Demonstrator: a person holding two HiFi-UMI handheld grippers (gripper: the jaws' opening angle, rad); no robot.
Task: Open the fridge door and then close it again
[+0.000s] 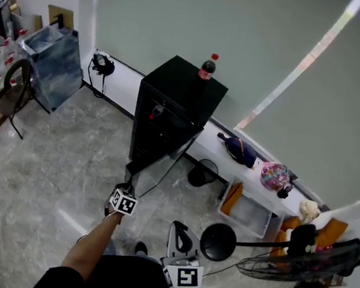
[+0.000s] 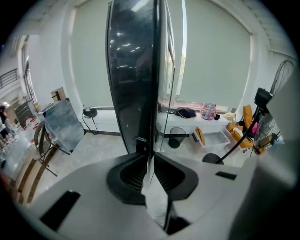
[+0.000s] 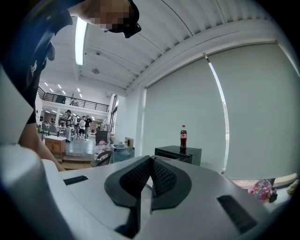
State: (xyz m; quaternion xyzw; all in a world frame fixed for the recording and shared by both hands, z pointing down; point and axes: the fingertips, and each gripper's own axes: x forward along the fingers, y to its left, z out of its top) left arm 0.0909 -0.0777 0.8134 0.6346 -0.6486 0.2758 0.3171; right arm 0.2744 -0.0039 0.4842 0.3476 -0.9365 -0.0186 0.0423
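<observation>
A black mini fridge (image 1: pixel 176 97) stands against the wall with a cola bottle (image 1: pixel 208 67) on top. Its glass door (image 1: pixel 158 167) is swung open toward me. My left gripper (image 1: pixel 123 188) is shut on the door's free edge. In the left gripper view the door (image 2: pixel 136 70) runs edge-on straight up from the left gripper (image 2: pixel 150 169), pinched between the pads. My right gripper (image 1: pixel 178 228) hangs lower right of the door, apart from it. In its own view the right gripper (image 3: pixel 151 174) is shut on nothing and points level at the fridge (image 3: pixel 178 153) and bottle (image 3: pixel 183 137).
A standing fan (image 1: pixel 312 263) with a round black base (image 1: pixel 218 241) is close on the right. A black bin (image 1: pixel 202 174), a plastic tray (image 1: pixel 248 213) and bags lie along the low white ledge (image 1: pixel 212 152). A grey bag (image 1: pixel 53 64) and a chair (image 1: pixel 15 85) stand far left.
</observation>
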